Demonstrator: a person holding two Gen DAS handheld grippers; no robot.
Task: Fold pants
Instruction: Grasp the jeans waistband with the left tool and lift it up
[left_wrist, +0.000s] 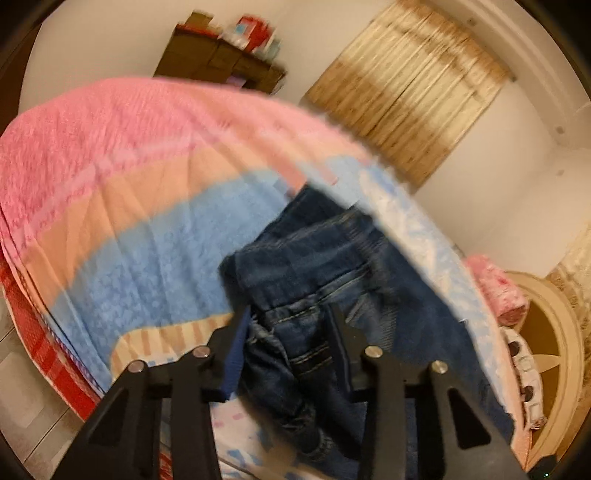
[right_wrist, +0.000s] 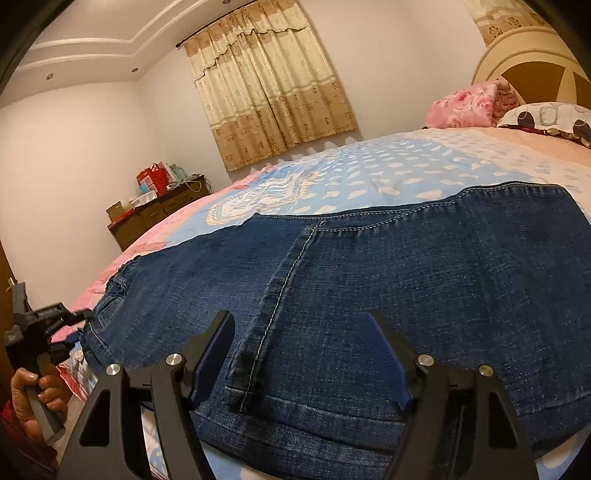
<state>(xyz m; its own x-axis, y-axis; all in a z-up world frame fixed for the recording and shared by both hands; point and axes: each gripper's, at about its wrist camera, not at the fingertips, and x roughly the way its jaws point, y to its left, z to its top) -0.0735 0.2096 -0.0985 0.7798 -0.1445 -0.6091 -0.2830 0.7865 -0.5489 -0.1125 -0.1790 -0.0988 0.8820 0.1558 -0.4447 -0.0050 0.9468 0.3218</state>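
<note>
Bedroom, bed (right_wrist: 424, 162) with pastel bedspread: jeans (right_wrist: 369, 277) lie flat across it. Left gripper (left_wrist: 291, 321) half-closed around bunched denim, grip unclear. Right gripper (right_wrist: 301, 332) wide open, straddling the hem, holding nothing.

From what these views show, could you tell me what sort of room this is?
A bedroom, most likely: jeans lie on a bed with pillows, a rounded headboard and a curtained window.
</note>
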